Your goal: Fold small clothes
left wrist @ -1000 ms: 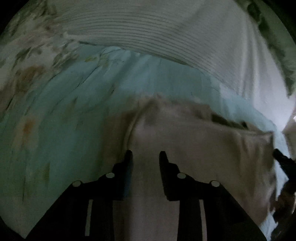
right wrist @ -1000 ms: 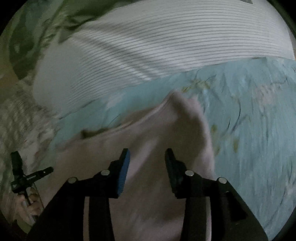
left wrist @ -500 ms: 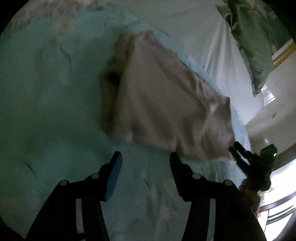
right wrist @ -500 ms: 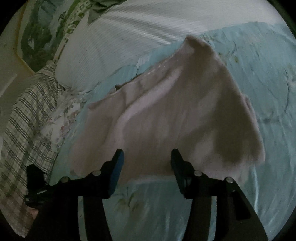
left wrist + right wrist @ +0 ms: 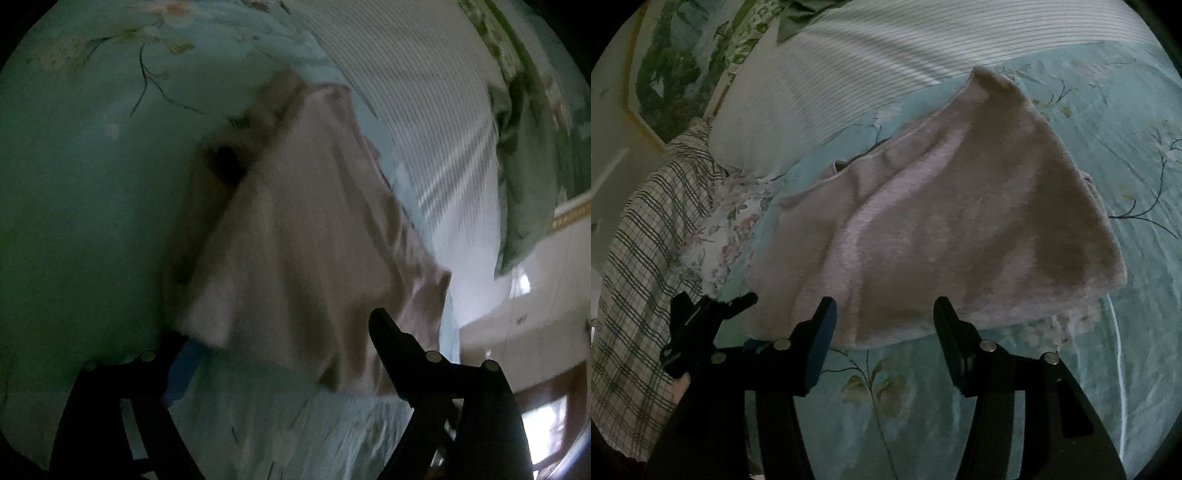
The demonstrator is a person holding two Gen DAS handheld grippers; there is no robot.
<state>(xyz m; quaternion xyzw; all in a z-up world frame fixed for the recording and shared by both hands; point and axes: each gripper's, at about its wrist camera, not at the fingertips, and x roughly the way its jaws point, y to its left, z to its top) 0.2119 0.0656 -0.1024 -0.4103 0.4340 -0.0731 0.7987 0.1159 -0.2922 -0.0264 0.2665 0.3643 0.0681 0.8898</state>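
right wrist view: pink garment [image 5: 960,221] is seen folded on the bedsheet [image 5: 1126,350].
both right gripper [image 5: 882,321] and left gripper [image 5: 284,339] are spread wide, nothing held.

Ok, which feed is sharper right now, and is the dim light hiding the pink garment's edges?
Right wrist view: dim but fairly sharp, the pink garment edges read clearly on the teal bedsheet. Left wrist view: motion-blurred and darker, garment outline smeared, left side falling into shadow, bright glare at the right rim.

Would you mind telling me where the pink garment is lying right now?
The pink garment lies on the teal floral bedsheet, just ahead of the right gripper, with the striped white pillow beyond it.
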